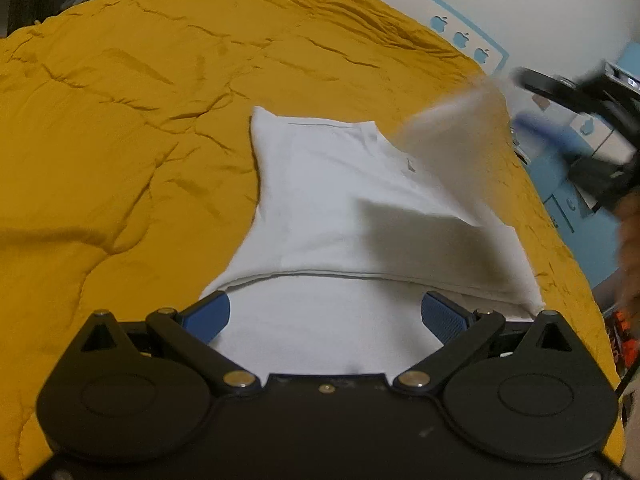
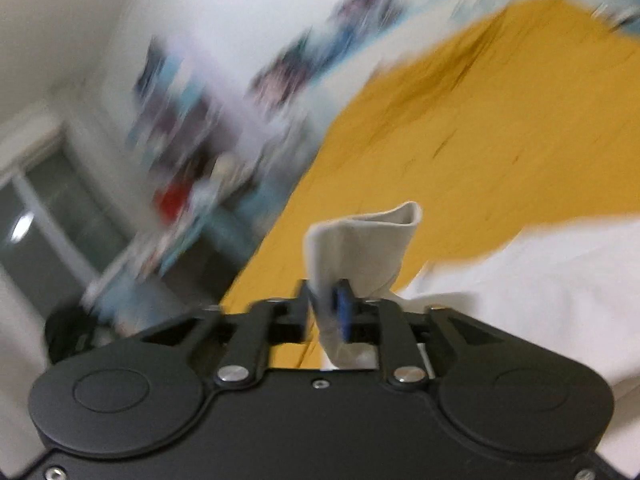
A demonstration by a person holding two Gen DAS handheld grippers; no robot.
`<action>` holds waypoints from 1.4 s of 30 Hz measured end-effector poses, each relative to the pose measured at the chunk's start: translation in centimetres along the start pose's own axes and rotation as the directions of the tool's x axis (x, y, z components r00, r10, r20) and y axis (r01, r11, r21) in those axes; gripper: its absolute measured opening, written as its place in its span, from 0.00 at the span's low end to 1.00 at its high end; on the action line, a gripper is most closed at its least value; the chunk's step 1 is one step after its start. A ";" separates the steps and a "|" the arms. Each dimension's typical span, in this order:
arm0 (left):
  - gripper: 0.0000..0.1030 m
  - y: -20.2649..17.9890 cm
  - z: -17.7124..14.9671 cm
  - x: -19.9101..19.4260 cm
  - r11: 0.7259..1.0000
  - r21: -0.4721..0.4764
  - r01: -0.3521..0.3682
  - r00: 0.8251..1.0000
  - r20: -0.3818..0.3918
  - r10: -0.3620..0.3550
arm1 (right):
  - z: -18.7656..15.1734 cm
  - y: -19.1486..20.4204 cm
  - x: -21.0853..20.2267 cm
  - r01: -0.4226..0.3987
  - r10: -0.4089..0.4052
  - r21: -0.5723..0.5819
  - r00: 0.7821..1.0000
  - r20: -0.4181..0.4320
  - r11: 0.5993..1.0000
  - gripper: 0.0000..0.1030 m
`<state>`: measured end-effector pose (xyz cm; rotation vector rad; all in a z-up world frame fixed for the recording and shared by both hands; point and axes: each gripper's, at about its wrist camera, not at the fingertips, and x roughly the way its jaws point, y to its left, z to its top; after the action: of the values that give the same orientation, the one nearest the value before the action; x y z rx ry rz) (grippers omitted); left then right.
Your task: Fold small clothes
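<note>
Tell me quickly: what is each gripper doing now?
Left gripper: open, over the white garment, gripping nothing.
Right gripper: closed on a fold of the white garment, lifted.

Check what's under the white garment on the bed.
The white garment lies on a mustard-yellow quilt, which shows all around it. The garment is folded onto itself, so its lower layers and the quilt directly beneath are covered.

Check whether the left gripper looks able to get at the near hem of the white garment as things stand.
Probably yes. The left gripper hangs open right over the white garment, the hem just ahead of its fingers, nothing between.
</note>
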<state>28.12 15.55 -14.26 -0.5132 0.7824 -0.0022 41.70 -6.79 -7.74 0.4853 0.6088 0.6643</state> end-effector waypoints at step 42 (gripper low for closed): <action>1.00 -3.3 2.3 11.2 1.000 0.023 -0.018 0.997 -0.068 0.020 | -6.2 -21.9 -15.6 0.568 -0.613 -0.333 0.789 -0.039 0.752 0.04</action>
<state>38.29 11.59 -18.97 -0.4860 0.8535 -0.0109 37.07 -31.27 -19.50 -0.0674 0.7380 0.1689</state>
